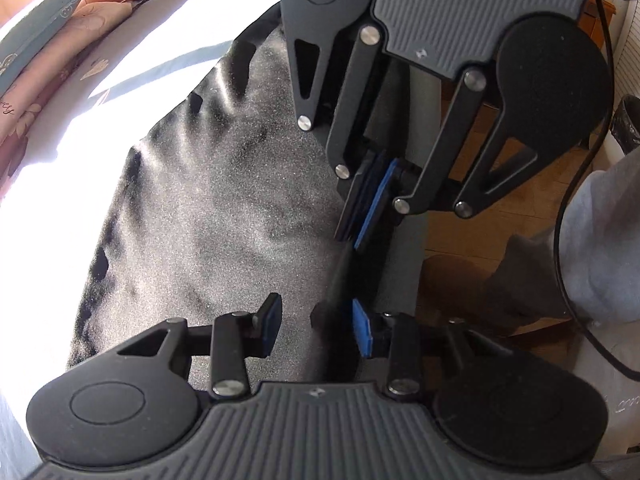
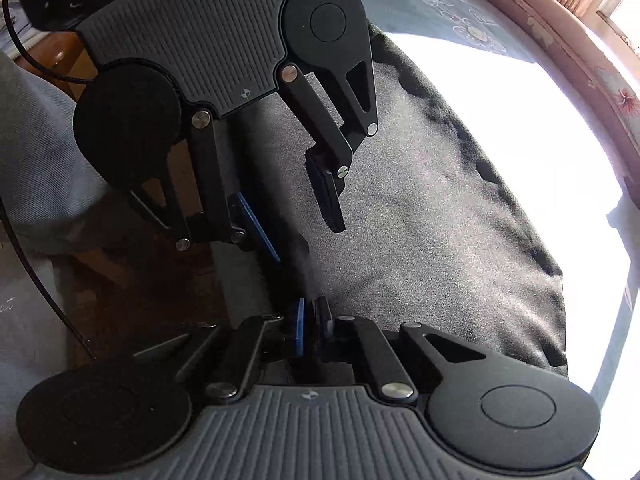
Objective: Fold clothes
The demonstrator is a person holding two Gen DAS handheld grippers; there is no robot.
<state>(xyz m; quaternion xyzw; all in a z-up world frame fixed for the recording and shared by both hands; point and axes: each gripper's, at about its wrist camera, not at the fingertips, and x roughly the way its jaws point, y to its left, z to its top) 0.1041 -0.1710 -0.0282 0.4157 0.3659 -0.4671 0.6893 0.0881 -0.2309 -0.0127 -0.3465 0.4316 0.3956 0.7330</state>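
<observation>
Dark grey garment point(image 1: 224, 208) on bed point(image 1: 48, 184); left gripper point(image 1: 316, 326) fingers apart, right gripper point(image 2: 310, 322) pinching garment edge.

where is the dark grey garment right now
The dark grey fabric garment lies spread on the bed's pale sheet, its near edge pinched by the right claw; the left claw is open beside it.

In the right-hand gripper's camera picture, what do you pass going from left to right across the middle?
Grey sleeve → left gripper, open → dark garment → sunlit bedsheet → floral bedding edge.
</observation>
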